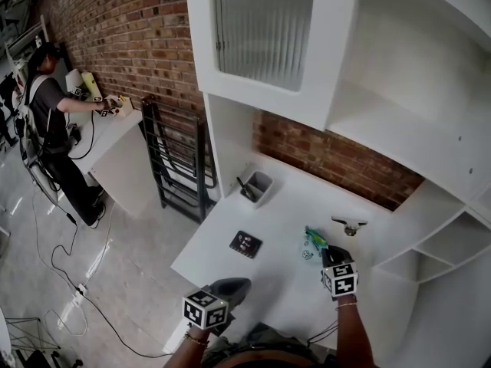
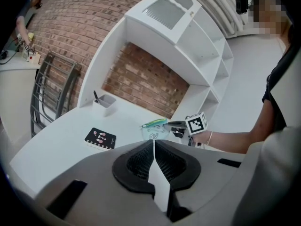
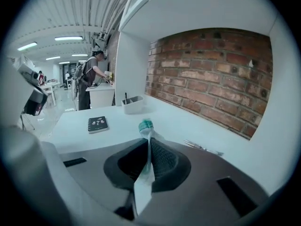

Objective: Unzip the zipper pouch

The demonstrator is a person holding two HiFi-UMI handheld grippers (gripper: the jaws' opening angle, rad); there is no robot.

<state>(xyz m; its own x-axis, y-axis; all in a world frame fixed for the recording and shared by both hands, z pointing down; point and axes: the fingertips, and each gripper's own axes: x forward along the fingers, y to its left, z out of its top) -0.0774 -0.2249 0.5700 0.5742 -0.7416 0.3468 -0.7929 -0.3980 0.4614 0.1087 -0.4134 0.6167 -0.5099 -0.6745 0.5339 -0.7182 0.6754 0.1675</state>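
Note:
The zipper pouch (image 1: 311,245) is clear plastic with a green zipper strip along its top. It is held up just above the white desk (image 1: 284,205), right of centre. My right gripper (image 1: 326,253) is shut on one end of it. In the right gripper view the pouch (image 3: 146,126) runs edge-on out of the shut right gripper (image 3: 149,144). My left gripper (image 1: 232,287) hovers at the desk's near edge, shut, with nothing in it. The left gripper view shows the shut left gripper (image 2: 154,144), and beyond it the pouch (image 2: 153,130) and the right gripper (image 2: 180,126).
A black card with coloured dots (image 1: 245,244) lies on the desk's left part. A grey pen holder (image 1: 258,186) stands at the back. A small metal clip (image 1: 349,223) lies near the brick wall. Shelves (image 1: 430,244) flank the right. A black rack (image 1: 180,159) and a person (image 1: 50,121) are off to the left.

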